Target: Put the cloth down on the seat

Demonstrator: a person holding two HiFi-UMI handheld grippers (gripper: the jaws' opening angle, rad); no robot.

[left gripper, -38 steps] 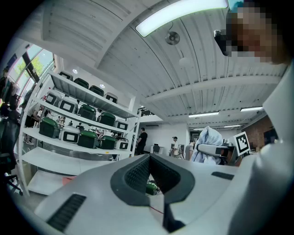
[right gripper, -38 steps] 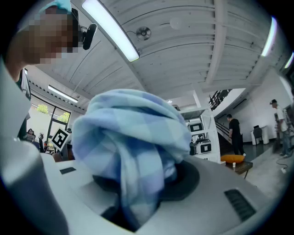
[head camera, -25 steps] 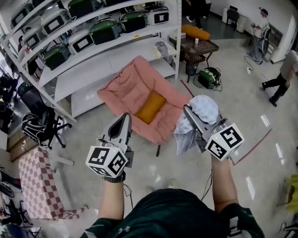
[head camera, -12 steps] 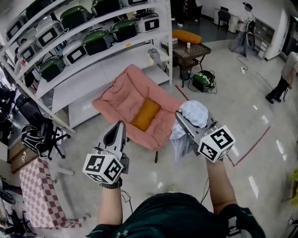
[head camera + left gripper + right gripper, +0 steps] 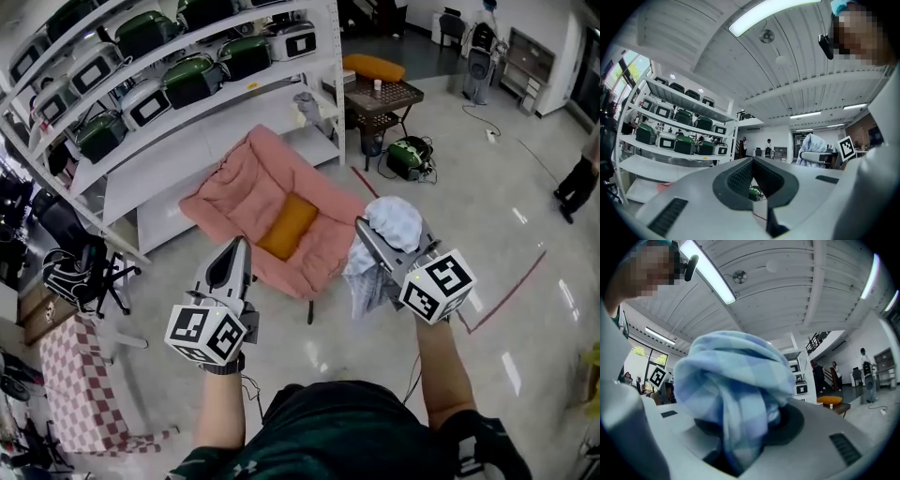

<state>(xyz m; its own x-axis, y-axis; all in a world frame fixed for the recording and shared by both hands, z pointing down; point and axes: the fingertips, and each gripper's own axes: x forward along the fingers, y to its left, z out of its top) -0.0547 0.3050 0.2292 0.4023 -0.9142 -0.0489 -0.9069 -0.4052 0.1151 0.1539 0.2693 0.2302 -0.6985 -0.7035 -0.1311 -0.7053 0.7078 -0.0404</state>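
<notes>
Right gripper (image 5: 373,239) is clamped on the cloth (image 5: 395,223), jaws partly apart with a wad of blue-and-white checked fabric pinched between the pads. Most of the cloth is bunched over the top of the jaws; a loose tail hangs under them, off the floor. Left gripper (image 5: 236,249) is just to the left of the right one at about the same height, jaws closed tip to tip with nothing between them. The seat (image 5: 234,183), a pink padded chair with an orange cushion (image 5: 289,225) in the middle, sits ahead of both grippers and lower down, closer to the left gripper's tips than the right's, and well apart from the cloth. Cloth looks light, soft and limp, with no stiffness, so it should drape and collapse wherever it's let go, and nothing about it is fragile. The grip on a thick gathered fold looks secure, and that is the sensible place to hold it. The likely snag is fabric catching on the pads or staying draped over the jaw when released.
</notes>
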